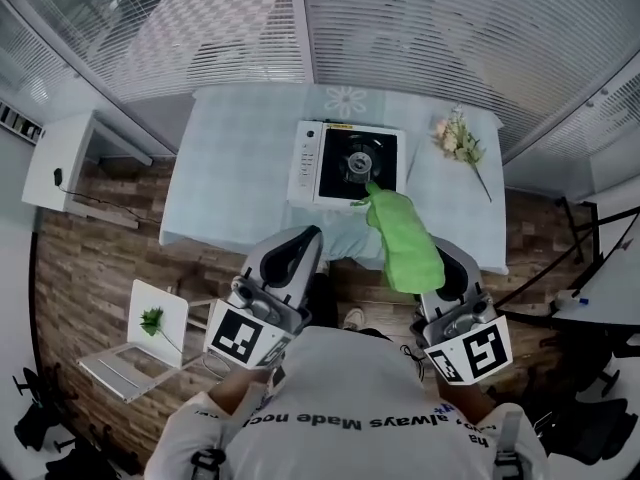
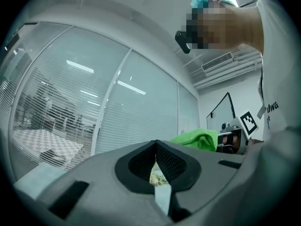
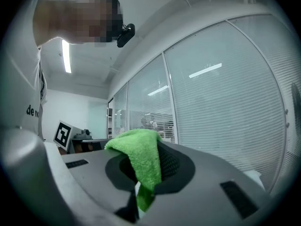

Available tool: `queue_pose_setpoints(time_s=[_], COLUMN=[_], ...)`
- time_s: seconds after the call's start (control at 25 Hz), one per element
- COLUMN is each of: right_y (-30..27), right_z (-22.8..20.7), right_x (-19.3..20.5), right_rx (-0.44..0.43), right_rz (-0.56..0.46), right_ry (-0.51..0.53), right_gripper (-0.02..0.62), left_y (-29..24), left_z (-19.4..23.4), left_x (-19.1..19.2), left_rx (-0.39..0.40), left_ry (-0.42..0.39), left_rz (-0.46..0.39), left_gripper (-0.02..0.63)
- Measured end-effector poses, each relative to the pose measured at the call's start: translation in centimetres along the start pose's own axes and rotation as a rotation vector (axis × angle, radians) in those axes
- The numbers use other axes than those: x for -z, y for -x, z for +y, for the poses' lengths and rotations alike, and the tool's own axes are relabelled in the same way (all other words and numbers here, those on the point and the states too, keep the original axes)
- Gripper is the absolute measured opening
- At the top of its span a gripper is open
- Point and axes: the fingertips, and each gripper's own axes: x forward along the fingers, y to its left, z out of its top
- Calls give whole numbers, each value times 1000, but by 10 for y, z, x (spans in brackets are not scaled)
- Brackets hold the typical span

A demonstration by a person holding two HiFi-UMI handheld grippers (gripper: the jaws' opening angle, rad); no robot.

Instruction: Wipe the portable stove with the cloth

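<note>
The portable stove point(image 1: 345, 163), white with a black top and a round burner, stands at the middle of the pale-clothed table point(image 1: 235, 183). My right gripper point(image 1: 438, 256) is shut on a green cloth point(image 1: 402, 236), which drapes forward so that its tip lies over the stove's near right corner in the head view. In the right gripper view the green cloth point(image 3: 142, 160) is pinched between the pads of that gripper point(image 3: 149, 150). My left gripper point(image 1: 303, 236) is held near the table's front edge, left of the cloth. In its own view this gripper point(image 2: 155, 147) is shut with nothing in it.
A bunch of pale flowers point(image 1: 459, 138) lies on the table's right end. A white cabinet point(image 1: 68, 163) stands to the left, and a white tray with a green sprig point(image 1: 152, 320) is on the wooden floor. Glass walls with blinds point(image 1: 450, 28) run behind the table.
</note>
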Motion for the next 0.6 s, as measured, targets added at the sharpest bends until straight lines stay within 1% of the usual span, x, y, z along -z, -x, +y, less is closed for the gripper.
queue_pose_setpoints(time_s=[0.16, 0.36, 0.6], right_y=[-56, -128, -198], right_z=[-12, -18, -29], right_x=[0, -3, 2], right_rx=[17, 32, 73], right_rz=[7, 25, 36], right_ry=[15, 42, 48], right_gripper=[26, 26, 26], left_y=[-22, -45, -69], left_z=[51, 118, 182], left_x=[0, -1, 6], left_rx=[21, 51, 102], left_ry=[4, 29, 45], left_rz=[0, 3, 31], left_gripper=[12, 12, 11])
